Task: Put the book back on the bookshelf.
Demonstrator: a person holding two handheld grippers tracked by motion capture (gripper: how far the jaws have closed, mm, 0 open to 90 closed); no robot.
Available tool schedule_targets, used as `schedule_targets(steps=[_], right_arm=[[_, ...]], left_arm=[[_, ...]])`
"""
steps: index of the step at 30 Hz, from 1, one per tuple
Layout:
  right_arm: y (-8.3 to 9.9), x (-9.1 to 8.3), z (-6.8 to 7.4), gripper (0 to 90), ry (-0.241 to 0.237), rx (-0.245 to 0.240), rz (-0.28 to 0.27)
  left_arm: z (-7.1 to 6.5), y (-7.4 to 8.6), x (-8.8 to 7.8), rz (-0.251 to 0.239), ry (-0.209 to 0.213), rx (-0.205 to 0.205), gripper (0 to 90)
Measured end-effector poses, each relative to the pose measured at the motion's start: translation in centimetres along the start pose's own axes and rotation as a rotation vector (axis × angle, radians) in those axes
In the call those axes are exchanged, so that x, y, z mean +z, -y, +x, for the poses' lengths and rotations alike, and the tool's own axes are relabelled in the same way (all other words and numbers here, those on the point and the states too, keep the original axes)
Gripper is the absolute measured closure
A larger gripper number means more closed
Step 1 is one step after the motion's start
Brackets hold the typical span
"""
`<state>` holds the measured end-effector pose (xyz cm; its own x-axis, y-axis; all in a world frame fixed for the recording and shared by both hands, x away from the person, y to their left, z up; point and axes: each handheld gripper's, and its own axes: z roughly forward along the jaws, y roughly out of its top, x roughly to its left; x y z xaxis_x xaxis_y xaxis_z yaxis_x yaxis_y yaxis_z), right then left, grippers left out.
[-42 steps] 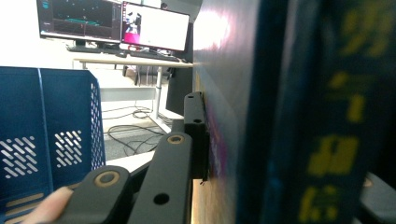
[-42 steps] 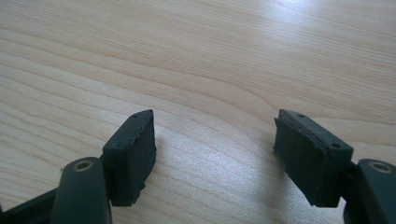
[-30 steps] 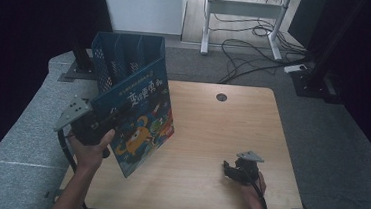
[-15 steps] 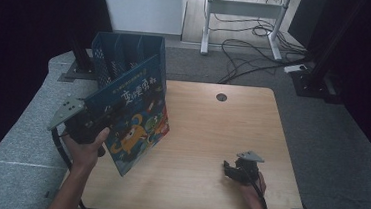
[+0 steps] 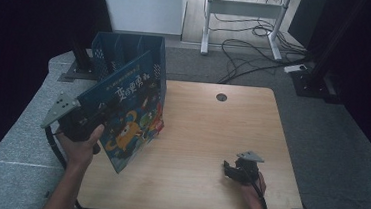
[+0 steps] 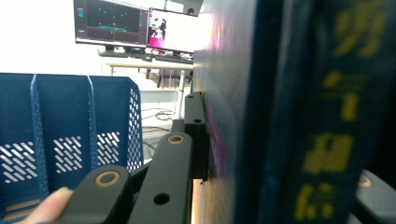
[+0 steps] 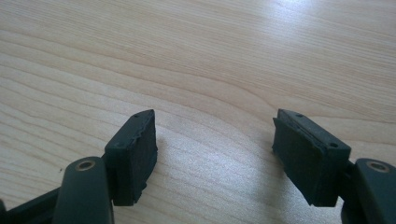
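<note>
One blue picture book [image 5: 128, 112], clamped upright by the left gripper [image 5: 82, 124], stood just before the blue slotted plastic file rack [image 5: 127, 55]; the right gripper [image 5: 238, 170] lay open, well apart.

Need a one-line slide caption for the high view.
Left gripper holds a picture book tilted beside the blue file rack; right gripper rests open on the table.

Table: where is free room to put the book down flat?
Bare wood lies between the book and the right gripper, and beyond toward the round hole. The left edge is crowded by the book, left gripper and blue rack.
</note>
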<state>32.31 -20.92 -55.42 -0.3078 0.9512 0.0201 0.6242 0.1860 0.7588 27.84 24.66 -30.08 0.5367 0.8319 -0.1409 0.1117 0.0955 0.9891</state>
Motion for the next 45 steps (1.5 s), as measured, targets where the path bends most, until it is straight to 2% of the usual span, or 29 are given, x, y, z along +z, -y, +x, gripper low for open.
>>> schedule_targets(steps=[11,23,45], right_arm=[[0.0,0.0,-0.1,29.7,-0.003,0.004,-0.002],[0.0,0.0,0.0,29.8,-0.001,0.002,-0.002],[0.0,0.0,0.0,30.0,0.003,0.0,0.0]], left_arm=[[0.8,-0.2,-0.3,-0.011,-0.029,-0.012,82.1],[1.2,-1.1,-0.8,-0.026,-0.066,0.001,82.1],[1.5,-2.1,0.8,-0.02,-0.102,0.016,82.1]])
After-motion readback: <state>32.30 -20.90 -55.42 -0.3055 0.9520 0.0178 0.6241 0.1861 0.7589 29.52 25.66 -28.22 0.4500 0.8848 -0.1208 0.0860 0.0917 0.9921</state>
